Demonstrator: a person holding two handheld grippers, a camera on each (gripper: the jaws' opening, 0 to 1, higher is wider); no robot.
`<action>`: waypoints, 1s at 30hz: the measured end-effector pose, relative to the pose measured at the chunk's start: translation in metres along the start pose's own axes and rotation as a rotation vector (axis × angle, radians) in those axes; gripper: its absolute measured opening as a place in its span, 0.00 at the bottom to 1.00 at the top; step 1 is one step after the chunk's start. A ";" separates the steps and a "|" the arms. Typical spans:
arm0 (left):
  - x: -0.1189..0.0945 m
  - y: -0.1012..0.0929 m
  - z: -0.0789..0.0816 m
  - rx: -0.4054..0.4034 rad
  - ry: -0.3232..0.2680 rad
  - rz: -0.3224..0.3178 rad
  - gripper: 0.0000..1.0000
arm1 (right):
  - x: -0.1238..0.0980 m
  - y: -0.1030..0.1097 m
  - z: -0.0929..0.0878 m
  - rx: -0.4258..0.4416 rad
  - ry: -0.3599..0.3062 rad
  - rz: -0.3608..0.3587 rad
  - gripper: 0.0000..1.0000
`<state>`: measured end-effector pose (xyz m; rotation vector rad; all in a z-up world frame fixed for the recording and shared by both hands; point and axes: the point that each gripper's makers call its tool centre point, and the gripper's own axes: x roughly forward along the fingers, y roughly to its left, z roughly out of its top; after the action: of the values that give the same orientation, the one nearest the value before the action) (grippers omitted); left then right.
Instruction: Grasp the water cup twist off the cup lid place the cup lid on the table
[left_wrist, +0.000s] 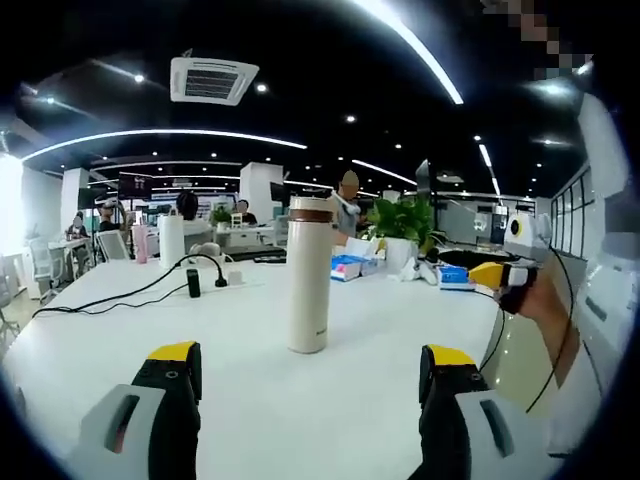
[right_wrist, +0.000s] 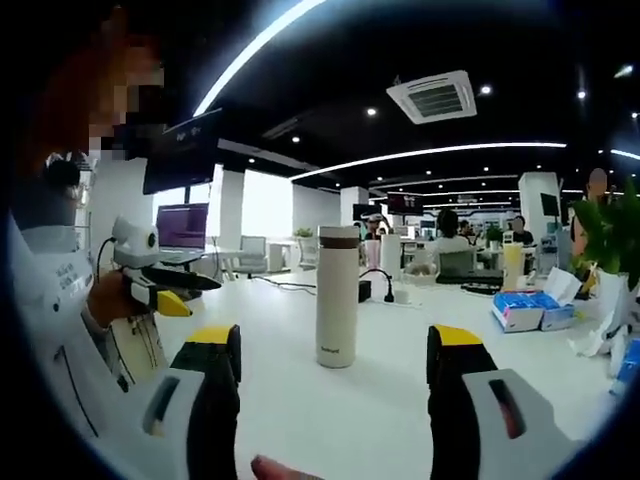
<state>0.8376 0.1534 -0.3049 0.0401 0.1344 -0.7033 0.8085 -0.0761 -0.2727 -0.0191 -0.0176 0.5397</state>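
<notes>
Two grippers face a broad white table (left_wrist: 380, 330), smooth and faintly glossy, with the water cup (left_wrist: 309, 275) standing upright near its middle, well apart from everything else on the surface. The cup is a tall, slim cream cylinder with a matte finish, a thin brown band under its cup lid (left_wrist: 311, 204), and the lid sits on, so nothing of the task looks begun. The left gripper (left_wrist: 310, 365) has its jaws spread wide and holding nothing, the cup standing between them but farther off; the right gripper (right_wrist: 335, 345) is likewise spread and bare, framing the same cup from the other side. Both have dark jaws with yellow tips. My worry is the cup's shape: tall and narrow on a slick top, it could tip or skid if one jaw touches first or if the grip lands high. A smooth wall may also spin inside the holding jaws when the lid is twisted, unless it is clamped firmly low down. Behind lie a black cable (left_wrist: 120, 295), blue tissue packs (right_wrist: 530, 308) and a leafy plant (left_wrist: 405, 222).
</notes>
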 end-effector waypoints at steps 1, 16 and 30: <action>0.001 -0.001 -0.001 0.003 0.000 -0.003 0.89 | 0.000 0.001 -0.001 -0.002 0.002 0.003 0.78; 0.030 0.000 -0.005 0.039 0.012 -0.037 0.89 | 0.005 -0.002 -0.010 0.007 0.024 0.007 0.77; 0.066 0.001 -0.015 0.086 0.037 -0.095 0.89 | 0.015 0.003 -0.008 -0.008 0.038 0.015 0.78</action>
<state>0.8861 0.1128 -0.3288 0.1303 0.1421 -0.8036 0.8204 -0.0660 -0.2808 -0.0369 0.0176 0.5547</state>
